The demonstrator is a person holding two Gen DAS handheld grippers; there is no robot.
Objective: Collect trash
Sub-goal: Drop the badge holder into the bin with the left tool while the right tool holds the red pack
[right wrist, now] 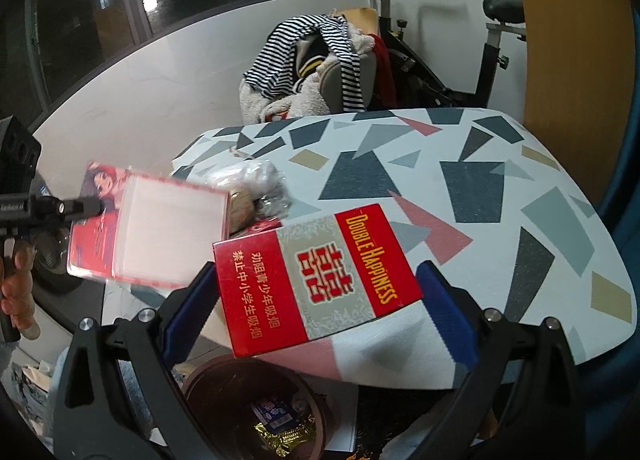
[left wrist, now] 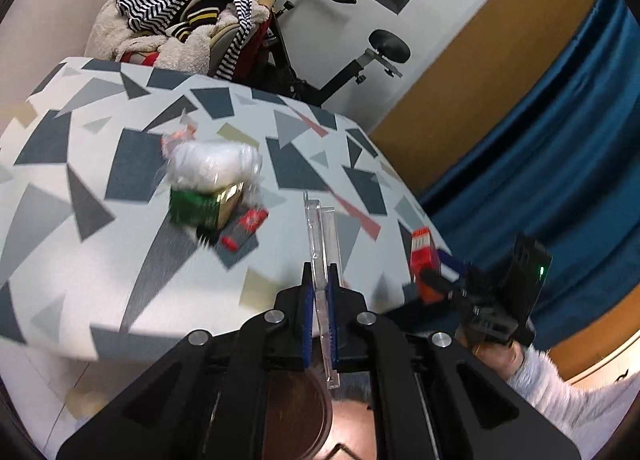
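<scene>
1. Trash is getting lifted off the table (left wrist: 100, 280): my left gripper (left wrist: 320, 292) is pinching a clear case (left wrist: 322, 228) edge-on.
2. My right gripper (right wrist: 320, 292) is clamping a red cigarette box (right wrist: 320, 280) across its width.
3. Both are hovering over the brown bin (right wrist: 224, 392), already holding wrappers (right wrist: 280, 424).
4. More trash is sitting mid-table, a green box (left wrist: 200, 206) and a bag (left wrist: 212, 164).
</scene>
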